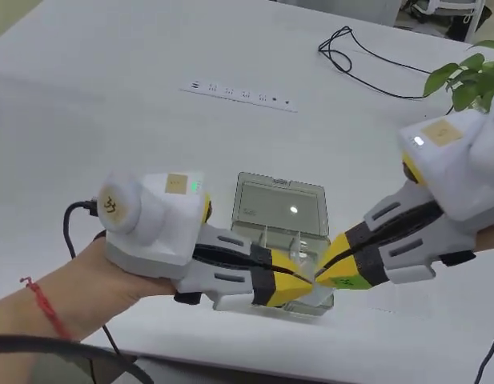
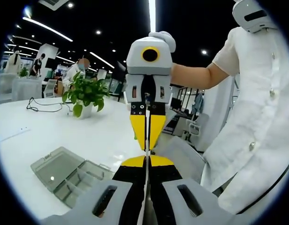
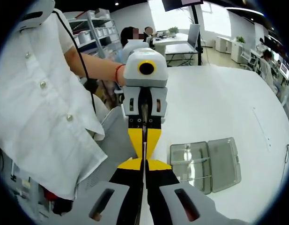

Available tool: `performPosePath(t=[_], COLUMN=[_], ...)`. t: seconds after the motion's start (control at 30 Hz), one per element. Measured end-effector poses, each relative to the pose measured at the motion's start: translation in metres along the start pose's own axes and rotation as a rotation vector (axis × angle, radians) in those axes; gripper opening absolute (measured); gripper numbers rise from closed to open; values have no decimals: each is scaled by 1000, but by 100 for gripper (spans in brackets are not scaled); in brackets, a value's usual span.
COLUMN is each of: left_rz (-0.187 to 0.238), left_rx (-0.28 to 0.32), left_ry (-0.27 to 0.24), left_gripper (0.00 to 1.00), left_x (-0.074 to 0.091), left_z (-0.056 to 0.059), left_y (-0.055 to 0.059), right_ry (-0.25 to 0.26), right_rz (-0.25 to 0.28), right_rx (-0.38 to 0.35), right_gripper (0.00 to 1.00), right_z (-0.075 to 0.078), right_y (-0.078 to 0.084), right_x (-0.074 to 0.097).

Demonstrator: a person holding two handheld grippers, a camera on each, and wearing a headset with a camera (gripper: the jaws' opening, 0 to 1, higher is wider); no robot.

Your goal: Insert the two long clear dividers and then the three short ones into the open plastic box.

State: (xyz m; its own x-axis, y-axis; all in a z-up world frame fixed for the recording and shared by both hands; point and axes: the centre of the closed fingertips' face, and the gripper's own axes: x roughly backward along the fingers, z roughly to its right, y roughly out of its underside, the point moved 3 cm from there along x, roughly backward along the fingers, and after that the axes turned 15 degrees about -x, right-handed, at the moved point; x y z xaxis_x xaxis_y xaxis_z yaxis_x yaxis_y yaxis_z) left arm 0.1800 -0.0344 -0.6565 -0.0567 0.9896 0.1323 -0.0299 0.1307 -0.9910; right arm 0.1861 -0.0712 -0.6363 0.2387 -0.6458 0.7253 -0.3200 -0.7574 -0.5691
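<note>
both pairs of jaws pressed shut, nothing seen between them. left gripper (image 1: 301, 282) and right gripper (image 1: 328, 270) meet tip to tip over the open plastic box (image 1: 279, 210) base; clear dividers (image 1: 267, 238) stand inside the box.

Left gripper (image 1: 304, 278) and right gripper (image 1: 327, 270) hide the plastic box (image 1: 279, 206) front; plant (image 1: 469, 76) cropped at edge.
</note>
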Motion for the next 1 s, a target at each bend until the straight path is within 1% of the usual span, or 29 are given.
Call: performPosePath(t=[0.3,0.5,0.6,0.67,0.8,1.0], left_rz=[-6,-7,-14,-27,-34,-54], left_rx=[1,2,-2,-7,-5,0], left_ry=[-19,-30,-39,-48,-64,-109], left_gripper=[0,0,0,2,4,12], left_x=[3,5,6,8,13,23], left_z=[0,-1,-2,-3,-4,-9], left_y=[3,3,4,6,8,13], right_ry=[4,9,14,17,28,51], right_rz=[0,0,2,6,11,24], right_rx=[4,6,9,8,7,9], right_gripper=[3,3,3,3,3,3], right_z=[3,2,2,2,4,6], right_y=[-1,-3,-4,-5,-6,-12], right_x=[-4,-6,-6,-6,-5,-3])
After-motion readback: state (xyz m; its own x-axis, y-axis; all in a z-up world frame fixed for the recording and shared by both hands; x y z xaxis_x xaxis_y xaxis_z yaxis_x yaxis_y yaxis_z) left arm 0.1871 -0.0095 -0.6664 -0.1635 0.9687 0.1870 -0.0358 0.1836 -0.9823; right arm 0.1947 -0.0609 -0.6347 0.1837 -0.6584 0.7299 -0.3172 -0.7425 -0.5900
